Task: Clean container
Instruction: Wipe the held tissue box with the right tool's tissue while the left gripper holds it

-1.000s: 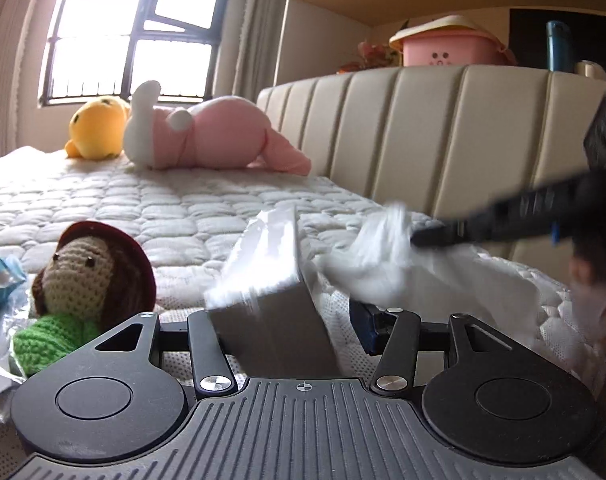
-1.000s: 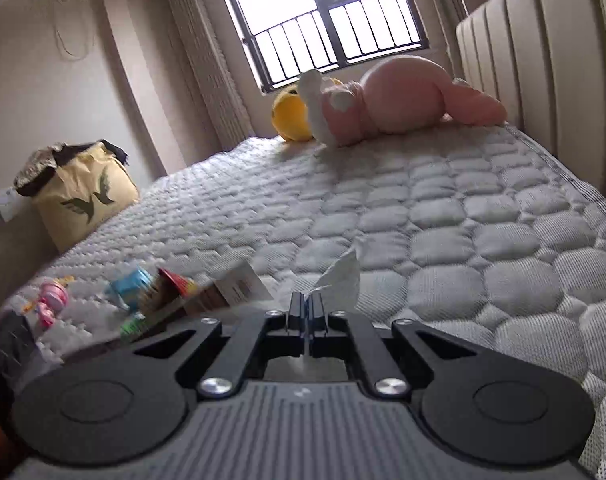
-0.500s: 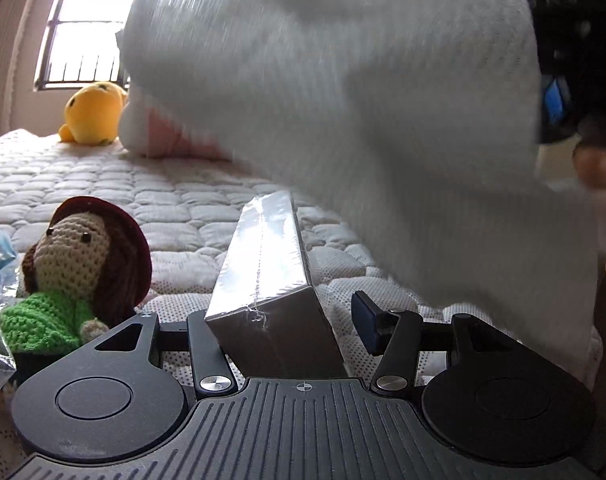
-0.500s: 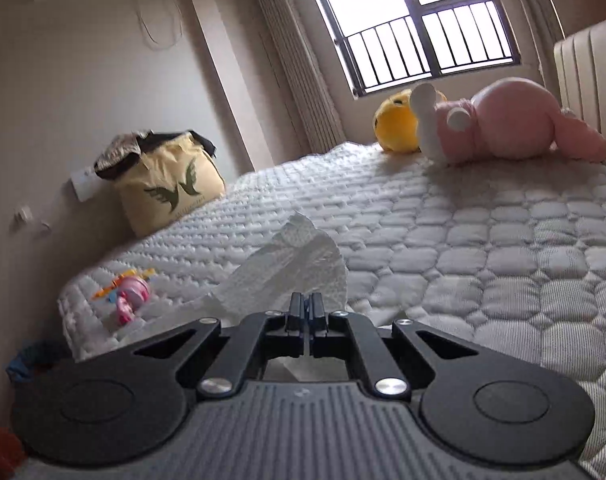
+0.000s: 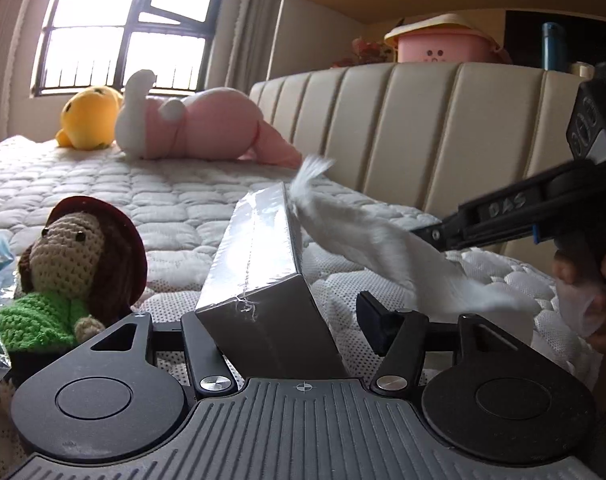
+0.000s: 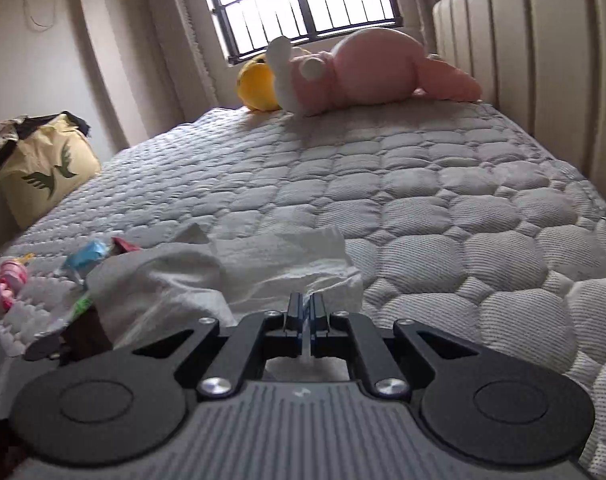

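Box (image 5: 259, 276), silver-wrapped, lying on mattress (image 5: 175, 204) inside left gripper (image 5: 281, 316), jaws spread, neither visibly pressing it; long axis pointing away from camera, far end tilted up. To its right, tissue (image 5: 367, 240) draped onto box's right edge, pinched by right gripper (image 6: 305, 312), fingers pressed together.

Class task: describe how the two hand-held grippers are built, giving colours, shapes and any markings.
Both the left gripper and the right gripper are matte black, with a ribbed grey base plate, two round discs and silver screws on angled linkage arms. From the left view, the right gripper's arm bears raised "DAS" lettering and a blue accent.
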Available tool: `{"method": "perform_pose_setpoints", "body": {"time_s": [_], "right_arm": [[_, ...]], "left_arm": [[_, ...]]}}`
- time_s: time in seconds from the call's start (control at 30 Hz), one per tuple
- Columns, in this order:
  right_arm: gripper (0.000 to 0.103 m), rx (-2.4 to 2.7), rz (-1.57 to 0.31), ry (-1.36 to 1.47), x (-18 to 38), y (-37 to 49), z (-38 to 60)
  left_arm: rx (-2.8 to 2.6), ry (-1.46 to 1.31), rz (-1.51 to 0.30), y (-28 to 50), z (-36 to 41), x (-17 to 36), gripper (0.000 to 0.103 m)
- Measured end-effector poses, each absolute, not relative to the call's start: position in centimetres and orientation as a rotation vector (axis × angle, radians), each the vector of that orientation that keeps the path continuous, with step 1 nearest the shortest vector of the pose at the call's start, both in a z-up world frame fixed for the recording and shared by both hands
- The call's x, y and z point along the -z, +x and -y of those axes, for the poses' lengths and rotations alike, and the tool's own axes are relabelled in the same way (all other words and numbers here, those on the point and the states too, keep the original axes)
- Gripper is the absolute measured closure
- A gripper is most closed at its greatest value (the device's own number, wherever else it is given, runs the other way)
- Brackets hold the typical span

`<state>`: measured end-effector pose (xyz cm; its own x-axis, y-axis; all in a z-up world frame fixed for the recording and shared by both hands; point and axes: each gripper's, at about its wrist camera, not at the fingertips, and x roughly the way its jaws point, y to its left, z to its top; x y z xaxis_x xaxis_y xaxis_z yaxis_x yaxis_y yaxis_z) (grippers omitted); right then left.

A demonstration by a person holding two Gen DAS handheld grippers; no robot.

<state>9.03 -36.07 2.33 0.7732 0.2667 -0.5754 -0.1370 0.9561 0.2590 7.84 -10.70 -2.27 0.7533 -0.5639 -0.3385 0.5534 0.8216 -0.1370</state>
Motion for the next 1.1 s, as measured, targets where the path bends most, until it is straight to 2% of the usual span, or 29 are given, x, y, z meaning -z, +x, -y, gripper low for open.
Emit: {"method": "perform_pose_setpoints", "body": {"time_s": [0.07, 0.17, 0.2, 0.23, 0.27, 0.33, 0.37, 0.47, 0.57, 0.6, 0.67, 0.7, 0.73, 0.77, 0.8, 0.93, 1.0, 1.1], "right_arm": [[0.096, -0.191, -0.664, 0.217, -1.8, 8.9, 37.0], [0.086, -0.132, -0.654, 0.211, -1.6, 8.4, 38.1], [0.078, -0.125, -0.641, 0.218, -1.8, 8.1, 38.4], [0.058, -0.132, -0.627, 0.236, -2.1, 7.8, 38.7], [0.048, -0.163, -0.608, 0.272, -2.5, 7.5, 38.9], [0.013, -0.222, -0.580, 0.321, -3.2, 7.0, 39.1], [0.009, -0.242, -0.583, 0.298, -3.3, 7.1, 38.4], [0.007, -0.304, -0.592, 0.229, -3.4, 7.4, 36.5], [0.008, -0.311, -0.619, 0.129, -2.6, 8.6, 34.4], [0.013, -0.292, -0.636, 0.092, -1.9, 9.4, 33.9], [0.034, -0.257, -0.672, 0.058, -0.5, 11.0, 33.3], [0.062, -0.248, -0.683, 0.062, -0.1, 11.5, 33.2], [0.071, -0.238, -0.694, 0.067, 0.3, 12.0, 33.2], [0.076, -0.236, -0.698, 0.080, 0.4, 12.4, 33.2], [0.090, -0.250, -0.693, 0.108, 0.1, 12.4, 33.4], [0.092, -0.422, -0.629, 0.211, -3.3, 11.0, 32.5], [0.092, -0.519, -0.586, 0.241, -5.2, 10.0, 31.6], [0.092, -0.661, -0.539, 0.250, -7.4, 8.6, 29.6]], "left_arm": [[0.610, -0.026, -0.379, 7.6, 10.8, 2.1, 0.039], [0.611, -0.026, -0.381, 7.9, 10.8, 1.9, 0.039], [0.612, -0.026, -0.381, 7.9, 10.8, 1.9, 0.038], [0.612, -0.024, -0.381, 8.0, 11.0, 1.9, 0.038], [0.612, -0.023, -0.381, 8.1, 11.1, 1.8, 0.037], [0.610, -0.017, -0.382, 8.2, 11.2, 1.8, 0.036], [0.609, -0.013, -0.382, 8.2, 11.3, 1.8, 0.036], [0.607, -0.001, -0.381, 8.1, 11.6, 1.7, 0.035], [0.608, 0.001, -0.379, 8.1, 11.5, 1.7, 0.034], [0.610, 0.001, -0.379, 8.1, 11.5, 1.7, 0.034], [0.613, -0.002, -0.380, 8.1, 11.5, 1.7, 0.034], [0.614, -0.005, -0.379, 8.1, 11.4, 1.8, 0.034], [0.617, -0.009, -0.378, 8.1, 11.3, 1.8, 0.034], [0.619, -0.013, -0.377, 8.1, 11.3, 1.8, 0.034], [0.621, -0.017, -0.376, 8.1, 11.2, 1.8, 0.034], [0.617, -0.020, -0.373, 8.0, 11.1, 1.9, 0.038], [0.612, -0.014, -0.368, 7.9, 11.2, 1.9, 0.044], [0.609, -0.009, -0.367, 7.8, 11.3, 1.9, 0.044]]}}
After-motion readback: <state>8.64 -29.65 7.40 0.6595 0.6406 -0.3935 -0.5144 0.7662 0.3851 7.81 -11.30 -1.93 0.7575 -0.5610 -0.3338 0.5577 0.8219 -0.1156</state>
